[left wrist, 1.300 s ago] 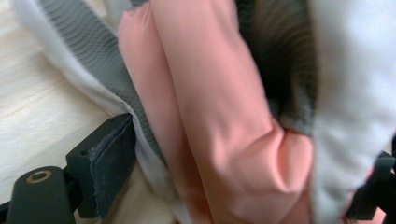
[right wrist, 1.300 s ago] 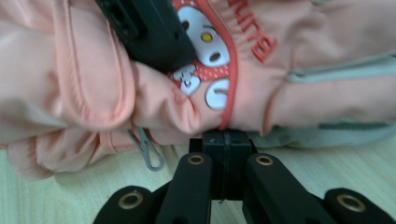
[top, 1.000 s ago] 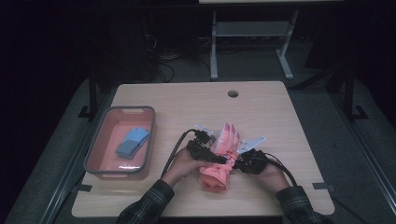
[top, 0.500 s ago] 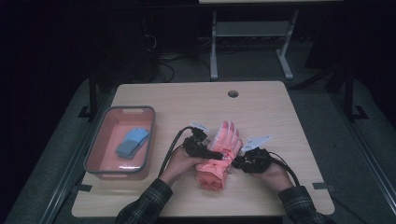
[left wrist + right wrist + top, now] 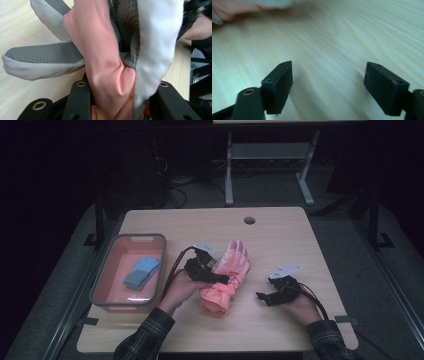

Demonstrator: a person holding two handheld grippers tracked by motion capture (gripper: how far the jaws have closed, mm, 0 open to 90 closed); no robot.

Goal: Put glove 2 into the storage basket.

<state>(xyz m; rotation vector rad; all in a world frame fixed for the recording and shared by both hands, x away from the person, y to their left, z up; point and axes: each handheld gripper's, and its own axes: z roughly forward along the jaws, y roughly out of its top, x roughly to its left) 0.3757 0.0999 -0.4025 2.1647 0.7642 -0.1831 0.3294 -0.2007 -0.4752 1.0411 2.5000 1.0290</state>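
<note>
Table [image 5: 280, 235] far half is bare wood, free passage there except a small round hole [image 5: 249, 220] near the far edge. Left side is blocked by the pink tub [image 5: 108, 270] w/ a blue cloth [image 5: 142, 272] inside. The centre is taken by the pink glove [image 5: 226, 275]. Btw glove and right gripper [image 5: 263, 297] there is a bare strip. In front of the right gripper's jaws, only wood.

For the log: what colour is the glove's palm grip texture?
Dark grey, on the pink glove; clearest in the left gripper view.
</note>
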